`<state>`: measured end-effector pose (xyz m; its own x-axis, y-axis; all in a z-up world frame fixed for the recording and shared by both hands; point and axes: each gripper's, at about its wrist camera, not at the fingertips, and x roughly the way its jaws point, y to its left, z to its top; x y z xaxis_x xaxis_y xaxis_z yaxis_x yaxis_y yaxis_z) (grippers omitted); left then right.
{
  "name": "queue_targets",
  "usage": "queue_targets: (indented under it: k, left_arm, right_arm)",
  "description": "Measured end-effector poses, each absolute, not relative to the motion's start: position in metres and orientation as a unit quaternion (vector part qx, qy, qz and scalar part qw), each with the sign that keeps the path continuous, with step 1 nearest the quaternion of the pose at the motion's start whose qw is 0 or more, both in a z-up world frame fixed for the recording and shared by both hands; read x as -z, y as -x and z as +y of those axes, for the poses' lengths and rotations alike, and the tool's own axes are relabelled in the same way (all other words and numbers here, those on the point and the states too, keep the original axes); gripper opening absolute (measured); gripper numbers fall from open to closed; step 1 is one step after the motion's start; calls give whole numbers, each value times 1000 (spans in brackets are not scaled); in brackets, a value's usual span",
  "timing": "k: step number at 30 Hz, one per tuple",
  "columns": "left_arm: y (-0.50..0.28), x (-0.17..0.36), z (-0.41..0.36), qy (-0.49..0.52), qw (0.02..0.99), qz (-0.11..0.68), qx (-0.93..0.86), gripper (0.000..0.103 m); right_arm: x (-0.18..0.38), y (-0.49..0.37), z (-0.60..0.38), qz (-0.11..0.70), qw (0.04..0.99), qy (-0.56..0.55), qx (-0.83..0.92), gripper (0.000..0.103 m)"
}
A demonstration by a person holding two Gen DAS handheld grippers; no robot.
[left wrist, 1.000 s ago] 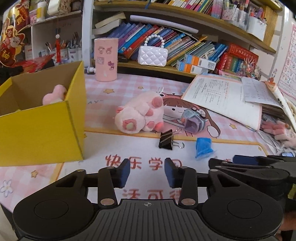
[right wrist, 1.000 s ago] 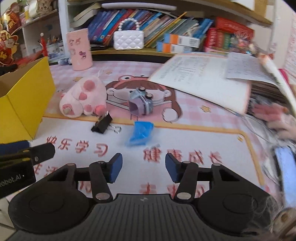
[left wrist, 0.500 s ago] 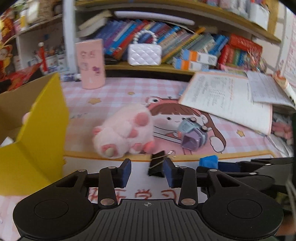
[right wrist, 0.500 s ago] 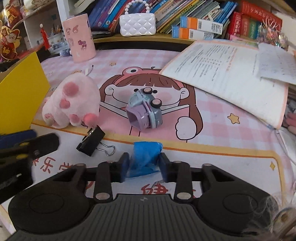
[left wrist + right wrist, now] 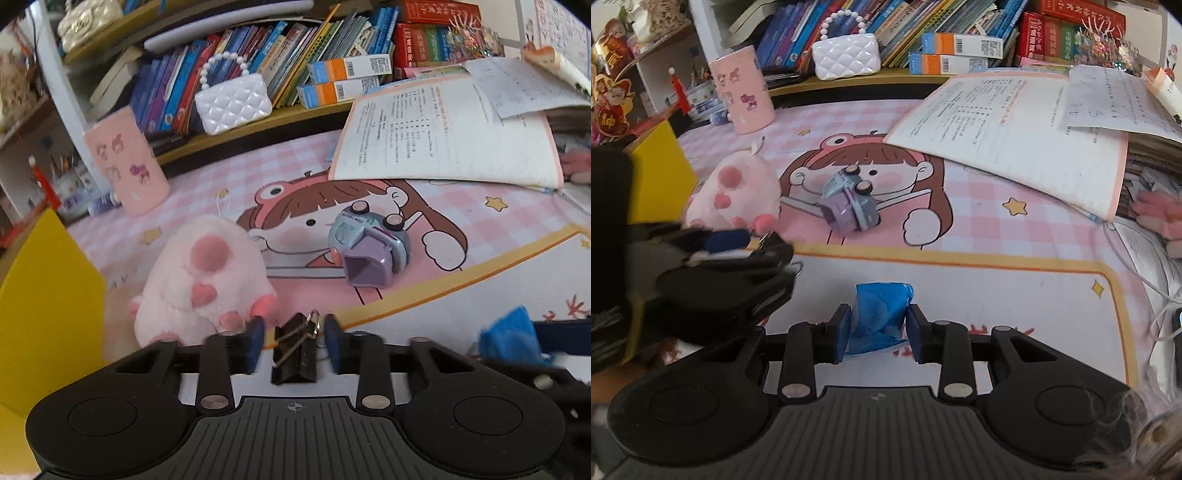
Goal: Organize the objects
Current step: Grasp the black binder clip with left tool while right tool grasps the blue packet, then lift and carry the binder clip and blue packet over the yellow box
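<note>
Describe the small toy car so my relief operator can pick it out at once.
On the pink checked desk mat, find the printed cartoon girl's face. The toy car lies on that face, tipped on its side, right of the pink plush paw. Only it is hard, grey-blue and purple, with wheels.

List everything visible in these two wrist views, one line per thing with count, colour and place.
binder clip: 1, black, on the mat between the left tool's fingers
blue packet: 1, blue, on the mat between the right tool's fingers
plush paw: 1, pink, beside the yellow box
toy car: 1, grey-blue and purple, on the mat's cartoon face
yellow box: 1, yellow, far left
pink cup: 1, pink with stickers, back of the desk
quilted handbag: 1, white with pearl handle, on the shelf
open workbook: 1, white pages, right rear
books: many, mixed colours, on the shelf
left tool: 1, black with blue pads, open
right tool: 1, same colours, pads close against the packet
</note>
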<state>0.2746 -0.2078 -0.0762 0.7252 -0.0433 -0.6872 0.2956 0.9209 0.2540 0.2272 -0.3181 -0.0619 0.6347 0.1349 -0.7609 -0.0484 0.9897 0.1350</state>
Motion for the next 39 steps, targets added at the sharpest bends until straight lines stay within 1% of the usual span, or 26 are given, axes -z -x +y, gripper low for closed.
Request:
queue_targets:
  k: [1, 2, 4, 8, 12, 17, 24, 34, 39]
  left_arm:
    - [-275, 77, -208, -183, 912, 356, 92, 12]
    - [-276, 77, -207, -185, 912, 355, 92, 12]
    - [-274, 72, -201, -167, 917, 352, 89, 8]
    - [-258, 54, -173, -88, 932, 341, 85, 7]
    - [-238, 41, -130, 24, 932, 354, 71, 7]
    - [-203, 32, -78, 91, 932, 349, 35, 7]
    - [-144, 30, -9, 131, 928, 347, -12, 7]
    - [-92, 19, 57, 106, 933, 342, -33, 7]
    - [-71, 17, 82, 92, 935, 341, -36, 7]
  right_arm:
    - [62, -225, -317, 426, 902, -46, -53, 30]
    - [61, -224, -315, 427, 901, -42, -54, 30]
    - [60, -220, -311, 430, 900, -34, -59, 30]
    - [55, -214, -302, 426, 902, -12, -73, 30]
    - [52, -210, -286, 421, 903, -4, -83, 30]
    - [47, -203, -254, 414, 903, 12, -114, 30]
    - [36, -182, -194, 395, 902, 48, -165, 30]
    - [27, -135, -102, 387, 896, 66, -209, 30]
    - [25, -112, -72, 382, 898, 57, -210, 30]
